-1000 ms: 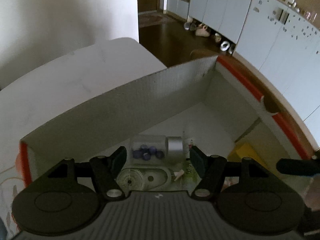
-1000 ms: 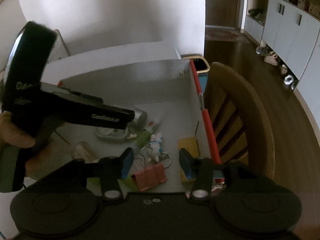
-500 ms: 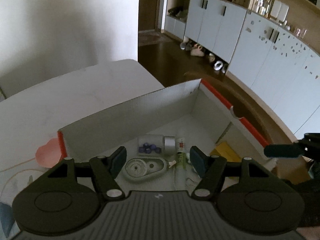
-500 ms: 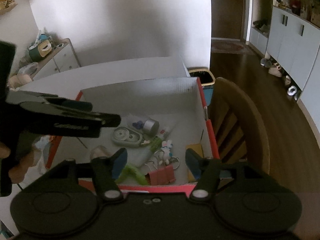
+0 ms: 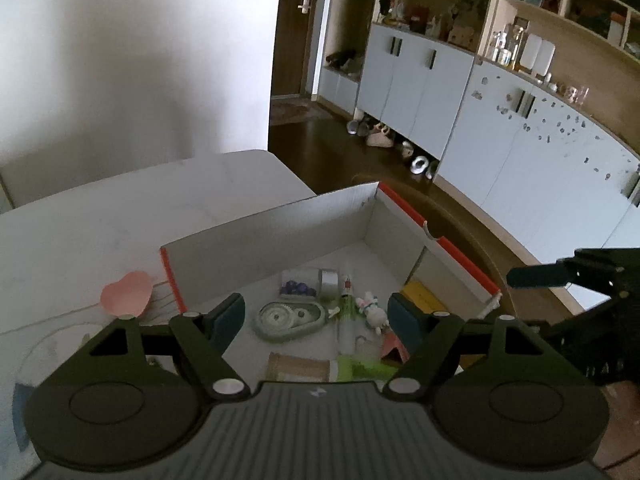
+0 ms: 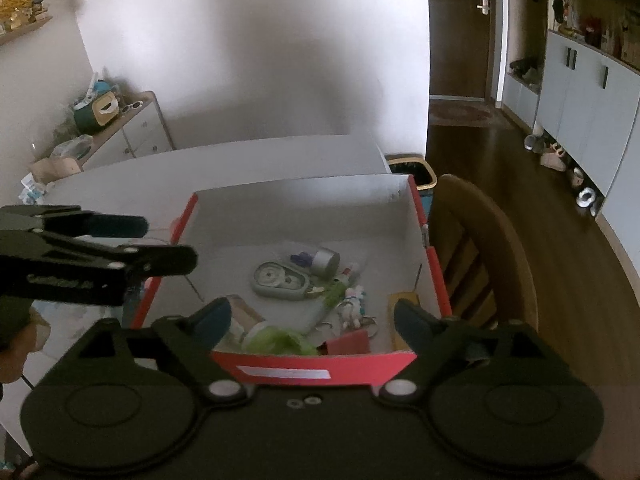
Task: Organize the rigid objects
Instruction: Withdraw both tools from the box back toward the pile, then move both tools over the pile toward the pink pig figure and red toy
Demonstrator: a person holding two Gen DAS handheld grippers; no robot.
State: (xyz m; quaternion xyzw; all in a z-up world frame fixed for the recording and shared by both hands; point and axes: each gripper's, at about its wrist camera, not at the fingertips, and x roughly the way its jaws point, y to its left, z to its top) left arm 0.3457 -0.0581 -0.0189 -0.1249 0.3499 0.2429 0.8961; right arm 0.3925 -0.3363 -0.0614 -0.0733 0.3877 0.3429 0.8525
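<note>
We see the white table [image 6: 240,168] carrying the red-edged box [image 6: 304,372], with a wooden chair [image 6: 480,248] at its three o'clock. Both cameras now take in the whole box where a second ago they were close inside it, so we have pulled back. Our left gripper [image 5: 316,316] and right gripper [image 6: 312,316] have just been opening; both sets of jaws are spread with nothing between them. The rigid objects lie loose on the box floor: the correction-tape dispenser [image 6: 280,280] near centre, the small jar of beads [image 6: 320,260] at its one o'clock, the yellow block [image 6: 404,300] at three o'clock, the pink binder clip [image 6: 348,342] at six o'clock. We judge this deposit finished.
</note>
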